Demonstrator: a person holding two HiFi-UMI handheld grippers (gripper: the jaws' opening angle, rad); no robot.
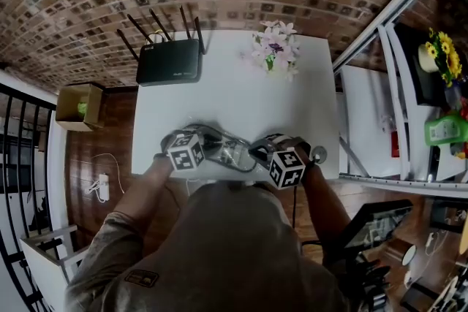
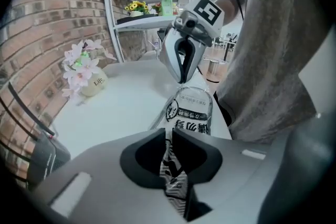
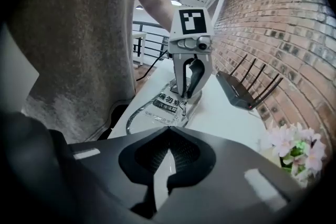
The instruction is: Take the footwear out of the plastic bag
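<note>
I have the plastic bag (image 2: 191,110) lying at the near edge of the white counter (image 1: 234,95), stretched between my two tools. The left gripper (image 2: 169,131) has its jaws drawn nearly together on the bag's left end, and the film is pinched flat between them. Inside that end I can make out the footwear (image 2: 175,183) as a black-and-white striped pattern, still within the bag. The right gripper (image 3: 168,128) has its jaws fully closed on the bag's right end, with a thin pale strip of film caught between them. The two grippers face each other along the bag. Far across the counter stand a black router (image 1: 170,62) to the left and a bunch of pink flowers (image 1: 274,51) further right.
</note>
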